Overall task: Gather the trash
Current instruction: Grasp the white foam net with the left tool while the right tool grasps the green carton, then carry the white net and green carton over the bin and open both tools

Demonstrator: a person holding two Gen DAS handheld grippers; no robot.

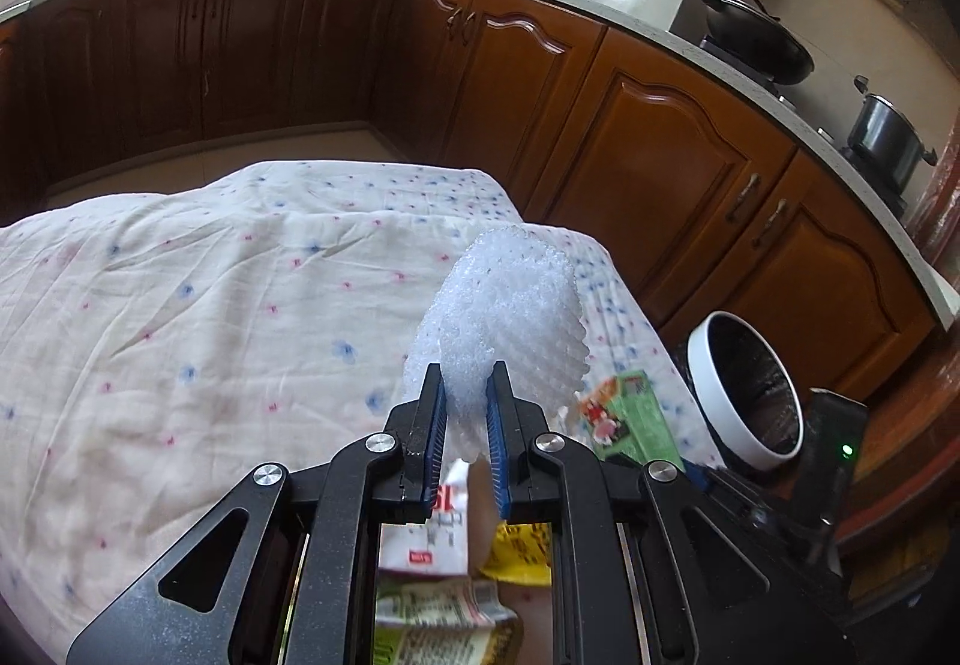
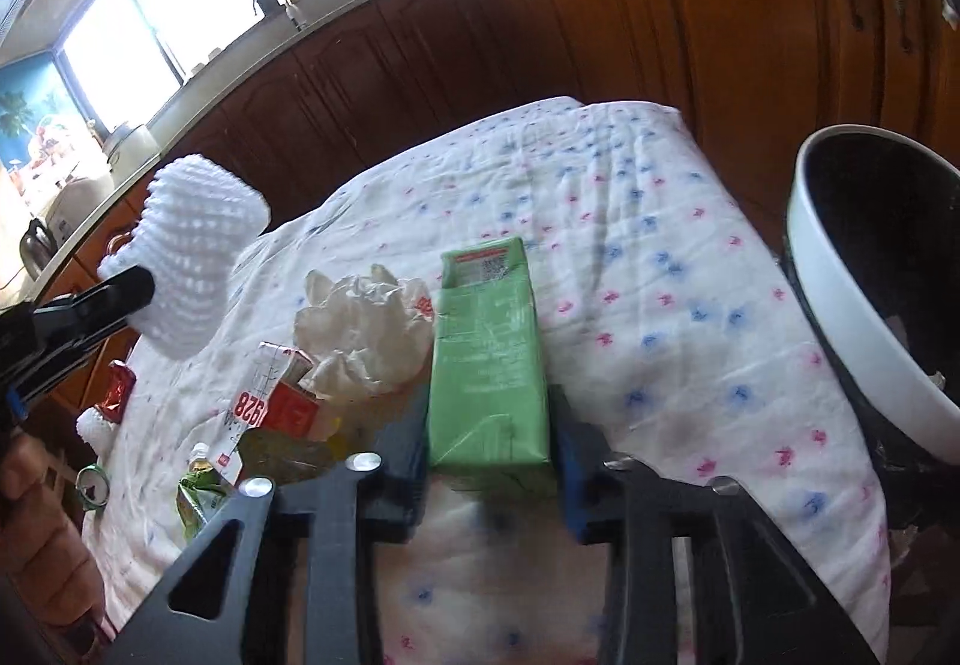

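Observation:
A white foam net sleeve [image 1: 510, 299] hangs above the flowered tablecloth [image 1: 180, 305] with my left gripper [image 1: 467, 371] shut on its lower end. The right wrist view shows the same foam net sleeve [image 2: 192, 257] at the left, held up over the table edge. A green drink carton [image 2: 486, 341] lies on the tablecloth [image 2: 660, 275] between the fingers of my right gripper [image 2: 487, 407]. The blue pads stand just off its sides with thin gaps, so the jaws are open. The white-rimmed bin [image 2: 840, 305] with a black liner stands off the table's right edge.
A crumpled white plastic bag [image 2: 360, 329], a red and white carton [image 2: 282, 401], small wrappers [image 2: 198, 491] and a green tape ring [image 2: 93, 485] lie left of the green carton. Wooden kitchen cabinets [image 1: 660, 137] stand behind the table. A person's hand [image 2: 36, 515] is at the lower left.

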